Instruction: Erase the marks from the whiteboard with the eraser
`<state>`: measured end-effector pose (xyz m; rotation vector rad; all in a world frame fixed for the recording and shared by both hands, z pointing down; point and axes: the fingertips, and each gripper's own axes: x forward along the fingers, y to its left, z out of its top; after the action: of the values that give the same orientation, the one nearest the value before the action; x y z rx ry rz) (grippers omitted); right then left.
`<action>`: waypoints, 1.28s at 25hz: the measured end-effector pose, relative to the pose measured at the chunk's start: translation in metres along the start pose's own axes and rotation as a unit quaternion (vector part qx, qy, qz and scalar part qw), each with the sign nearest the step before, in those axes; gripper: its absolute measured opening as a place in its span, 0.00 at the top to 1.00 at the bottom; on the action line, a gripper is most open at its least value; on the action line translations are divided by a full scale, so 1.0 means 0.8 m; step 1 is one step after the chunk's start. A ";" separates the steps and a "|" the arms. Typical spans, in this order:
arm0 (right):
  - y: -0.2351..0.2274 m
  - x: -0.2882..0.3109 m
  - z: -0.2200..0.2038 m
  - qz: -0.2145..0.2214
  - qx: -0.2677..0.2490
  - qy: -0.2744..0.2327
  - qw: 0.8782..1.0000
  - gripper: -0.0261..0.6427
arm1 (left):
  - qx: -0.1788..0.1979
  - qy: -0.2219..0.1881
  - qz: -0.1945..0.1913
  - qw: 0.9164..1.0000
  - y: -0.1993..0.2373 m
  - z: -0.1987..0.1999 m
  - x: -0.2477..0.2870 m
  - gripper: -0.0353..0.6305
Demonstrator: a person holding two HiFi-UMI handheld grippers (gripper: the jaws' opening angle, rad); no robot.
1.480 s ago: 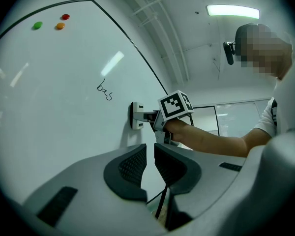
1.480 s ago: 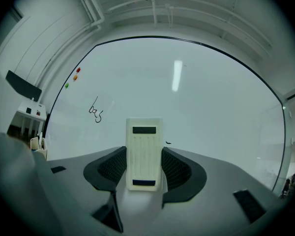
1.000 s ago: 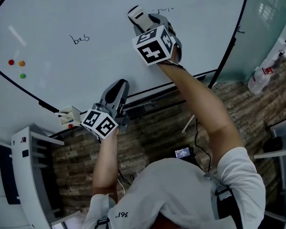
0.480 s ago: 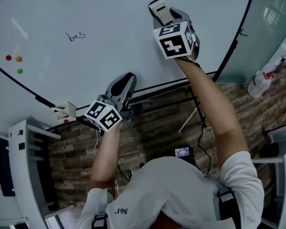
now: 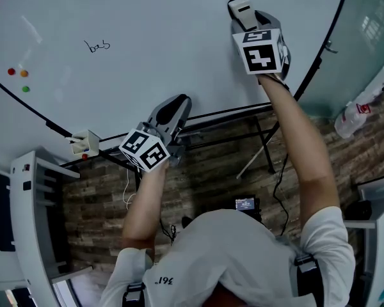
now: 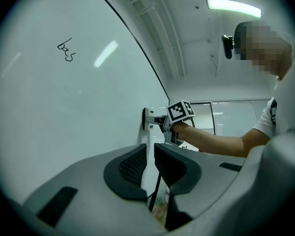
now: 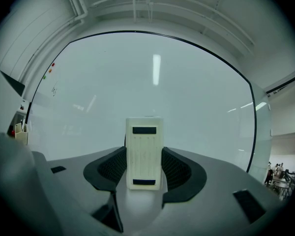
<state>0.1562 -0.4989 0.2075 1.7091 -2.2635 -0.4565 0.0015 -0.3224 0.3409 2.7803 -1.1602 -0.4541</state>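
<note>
The eraser (image 7: pixel 144 146) is white and sits between the jaws of the right gripper (image 7: pixel 144 167), which are closed on its two sides. Its front looks flat against the whiteboard (image 5: pixel 147 43), up near the board's right edge. The only writing I can see is a small black scribble (image 5: pixel 97 45), far off to the left, well apart from the eraser. So the eraser has a long way to slide, and I think that is where things could go wrong. If it gets pushed too hard or tips on the way, it could twist in the jaws or pop out and fall. If it lifts off the board, it would pass over the scribble and leave it there. Three little coloured dots (image 5: pixel 17 77) sit at the far left of the board, past the scribble, and a wipe that goes too far might knock them. The left gripper (image 6: pixel 150 167) hangs low by the board's bottom edge with its jaws almost together and nothing in them. It could bump that edge if it swings.
</note>
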 end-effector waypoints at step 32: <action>0.448 -0.047 0.190 0.094 0.004 -0.060 0.994 0.60 | 0.055 -0.005 0.057 0.997 0.170 0.138 -0.355 0.86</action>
<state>-0.2087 -0.3578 0.2128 1.4909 -2.4844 -0.5205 -0.3144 -0.2142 0.3296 2.7870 -1.3771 -0.4066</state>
